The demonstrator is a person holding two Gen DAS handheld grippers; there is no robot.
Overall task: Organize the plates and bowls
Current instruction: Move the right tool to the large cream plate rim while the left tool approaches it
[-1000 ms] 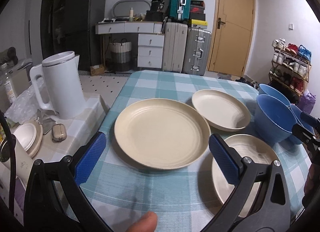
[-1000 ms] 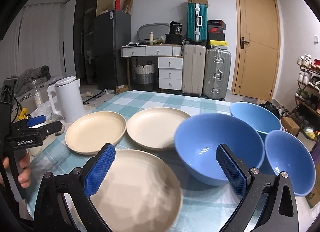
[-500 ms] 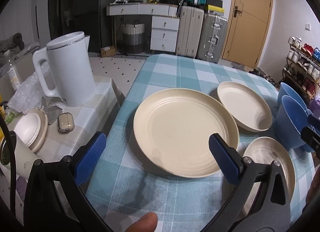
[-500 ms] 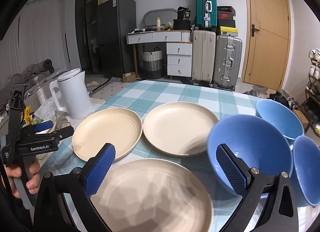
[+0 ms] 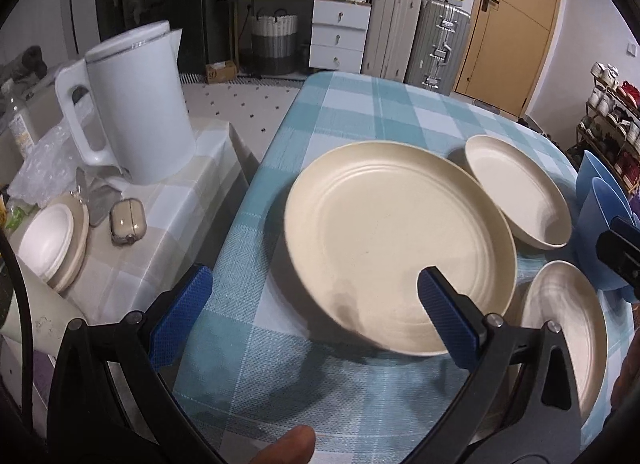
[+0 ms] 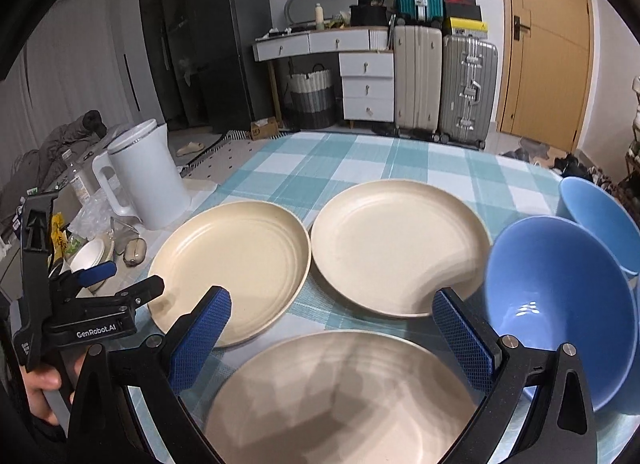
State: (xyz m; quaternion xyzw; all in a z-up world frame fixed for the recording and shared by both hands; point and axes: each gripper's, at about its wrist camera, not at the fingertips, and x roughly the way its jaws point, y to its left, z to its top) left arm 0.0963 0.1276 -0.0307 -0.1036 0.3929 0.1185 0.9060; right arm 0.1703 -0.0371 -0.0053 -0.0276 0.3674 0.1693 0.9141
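My left gripper (image 5: 312,312) is spread wide over the left plate's (image 5: 396,244) near rim; my right gripper (image 6: 332,328) gapes above the near plate (image 6: 344,396). Beyond sit the far plate (image 6: 400,244) and, to the right, blue bowls (image 6: 560,296).

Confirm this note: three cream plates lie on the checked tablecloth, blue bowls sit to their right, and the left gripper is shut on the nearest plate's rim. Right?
Not quite. The left gripper is open, holding nothing; the left wrist view shows its fingers spread above the left cream plate. The other two cream plates, the checked tablecloth and the blue bowls are as stated.
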